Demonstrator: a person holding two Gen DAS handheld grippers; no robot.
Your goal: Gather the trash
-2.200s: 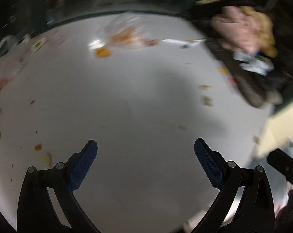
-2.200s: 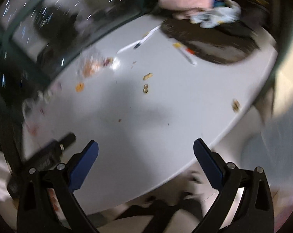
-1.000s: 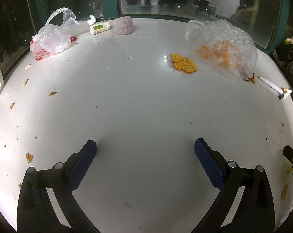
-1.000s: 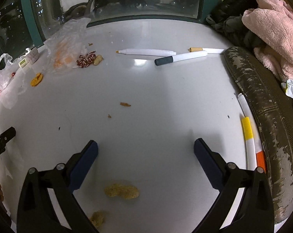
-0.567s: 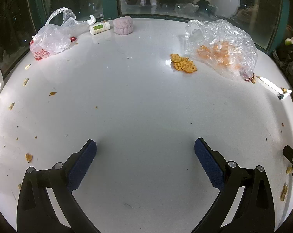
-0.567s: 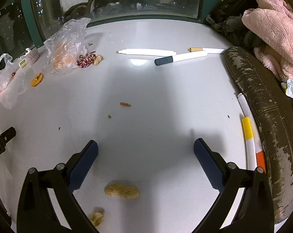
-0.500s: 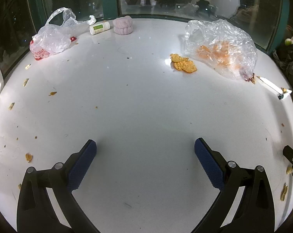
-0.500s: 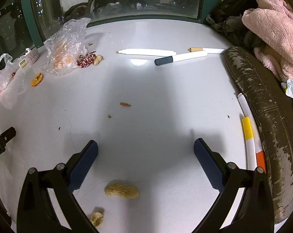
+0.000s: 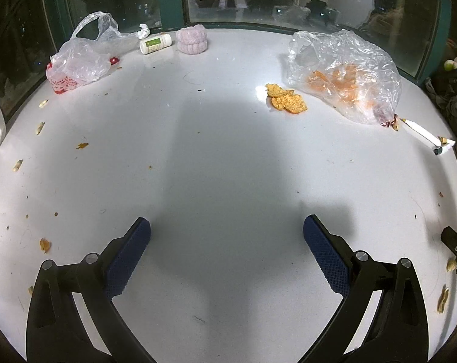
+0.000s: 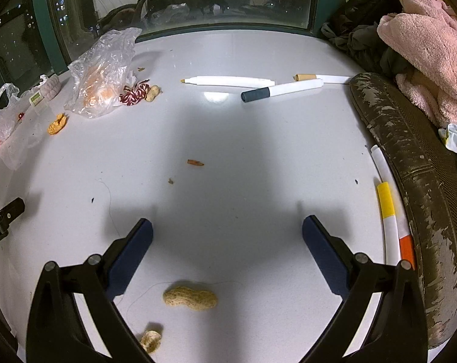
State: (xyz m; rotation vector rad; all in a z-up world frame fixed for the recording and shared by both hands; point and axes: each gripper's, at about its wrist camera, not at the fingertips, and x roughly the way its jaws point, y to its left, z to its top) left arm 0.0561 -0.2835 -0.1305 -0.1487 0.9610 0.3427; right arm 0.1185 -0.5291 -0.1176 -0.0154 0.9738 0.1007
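Trash lies scattered over a white table [image 9: 222,157]. Left gripper [image 9: 227,236] hovers over a bare, shadowed stretch of the tabletop, jaws spread wide, nothing between its blue pads [image 9: 128,260]. Ahead of it and to the right sits a crumpled clear plastic bag [image 9: 346,72] with orange pieces inside, and a small pile of orange crumbs [image 9: 286,98] just beside the bag's left edge. At the far left edge rests a second thin plastic bag [image 9: 80,60] with red contents, near a small white bottle [image 9: 155,44] lying on its side and a pale pink ribbed object [image 9: 192,42]. Small shell fragments and crumbs dot the left margin of the table, including one orange bit [image 9: 44,245] near the left finger. Right gripper [image 10: 227,233] is likewise wide open and empty above the table. A whole peanut shell [image 10: 189,298] lies on the surface between its fingers, close to the camera and touching neither, and a broken shell piece [image 10: 151,340] lies nearer still to the left. Farther off are three white markers [image 10: 281,89] grouped near the table's far side, a red-and-white twisted item [image 10: 134,92] beside the clear bag, and more markers [image 10: 387,208] along the right edge against a worn dark chair back [image 10: 416,175]. A pink plush cloth [image 10: 428,42] sits on the chair.
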